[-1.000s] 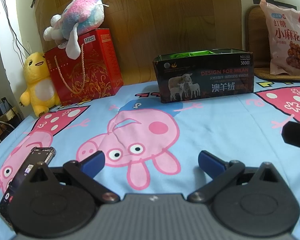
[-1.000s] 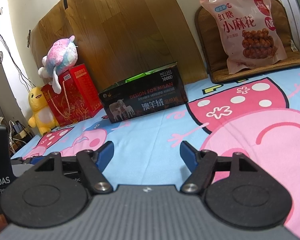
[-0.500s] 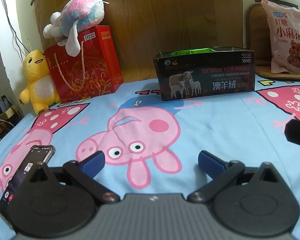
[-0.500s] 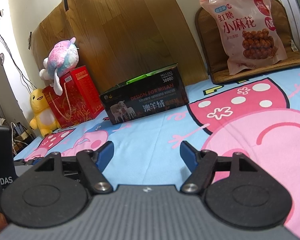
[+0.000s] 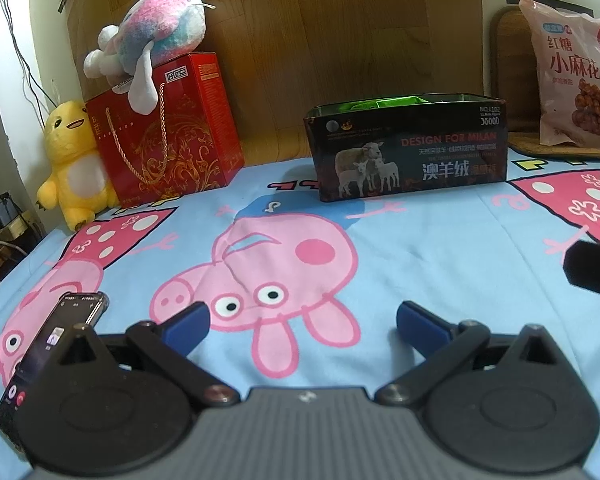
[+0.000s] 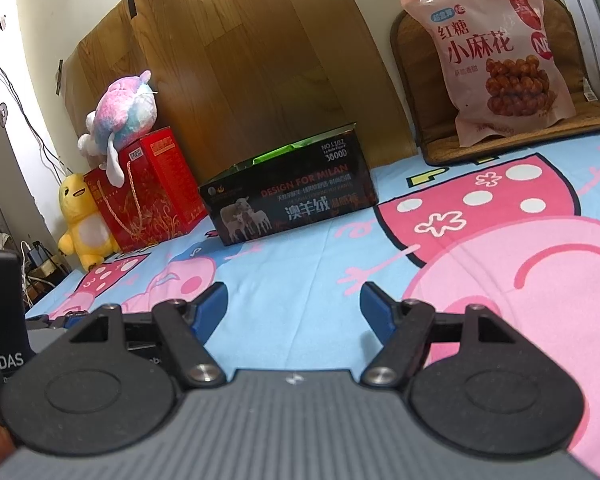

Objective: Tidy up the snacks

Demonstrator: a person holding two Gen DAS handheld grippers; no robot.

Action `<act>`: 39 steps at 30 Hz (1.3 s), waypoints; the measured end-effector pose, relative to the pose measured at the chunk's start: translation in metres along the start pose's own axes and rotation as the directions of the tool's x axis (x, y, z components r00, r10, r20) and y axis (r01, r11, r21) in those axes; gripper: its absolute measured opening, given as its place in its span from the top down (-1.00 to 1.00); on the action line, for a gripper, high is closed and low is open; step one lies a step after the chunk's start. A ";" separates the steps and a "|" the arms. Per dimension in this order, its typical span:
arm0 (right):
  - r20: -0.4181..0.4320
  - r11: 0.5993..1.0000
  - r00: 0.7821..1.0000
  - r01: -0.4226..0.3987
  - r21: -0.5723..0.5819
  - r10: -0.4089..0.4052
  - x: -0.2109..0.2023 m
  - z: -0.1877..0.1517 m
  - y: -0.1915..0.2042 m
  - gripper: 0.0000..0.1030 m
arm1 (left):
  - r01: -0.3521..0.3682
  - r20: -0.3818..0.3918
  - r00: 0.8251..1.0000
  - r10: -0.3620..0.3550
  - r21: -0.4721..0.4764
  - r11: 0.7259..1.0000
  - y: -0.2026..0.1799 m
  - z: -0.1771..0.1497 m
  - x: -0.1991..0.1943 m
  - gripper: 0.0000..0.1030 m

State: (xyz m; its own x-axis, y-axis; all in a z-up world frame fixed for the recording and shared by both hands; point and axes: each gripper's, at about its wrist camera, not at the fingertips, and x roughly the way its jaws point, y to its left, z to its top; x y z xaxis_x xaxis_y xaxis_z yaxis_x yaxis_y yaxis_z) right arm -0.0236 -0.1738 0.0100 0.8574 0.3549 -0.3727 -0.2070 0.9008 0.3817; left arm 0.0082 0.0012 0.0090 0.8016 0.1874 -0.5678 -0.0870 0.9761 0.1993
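Closest to me, my left gripper (image 5: 302,322) and my right gripper (image 6: 293,304) both hover low over the cartoon-pig bedsheet (image 5: 440,248), jaws spread wide, blue pads (image 5: 188,322) holding nothing and touching nothing that I can see. A phone (image 5: 50,346) lies just beside my left gripper's near finger, its screen lit; I judge a careless sweep that way could knock or drag it across the sheet.

Further out sits the open dark box (image 6: 290,200) with sheep printed on its side, something green showing inside. If that is where snacks go, its thin walls could tip or slide on the soft bedding when I drop something in.

Farthest away, the pink snack bag (image 6: 488,64) leans upright against a brown cushion (image 6: 416,80), well apart from both grippers. It looks puffy and slick, so a pinch near the edge may slip, and a hard squeeze may crush the twists inside.

To the left, a red gift bag (image 5: 164,136) carries a pastel plush (image 5: 156,32), with a yellow plush (image 5: 74,160) beside it.
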 end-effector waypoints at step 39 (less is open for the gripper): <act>0.009 1.000 1.000 -0.011 0.002 0.011 -0.001 0.001 -0.001 -0.46 | -0.007 0.010 1.000 0.007 0.002 1.000 0.000 0.000 -0.002 -0.99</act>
State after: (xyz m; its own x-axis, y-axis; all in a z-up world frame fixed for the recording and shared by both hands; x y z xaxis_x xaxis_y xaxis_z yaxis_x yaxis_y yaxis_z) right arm -0.0241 -0.1748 0.0106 0.8594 0.3626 -0.3605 -0.2157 0.8964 0.3873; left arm 0.0065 0.0006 0.0104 0.8067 0.1936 -0.5584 -0.0919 0.9744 0.2051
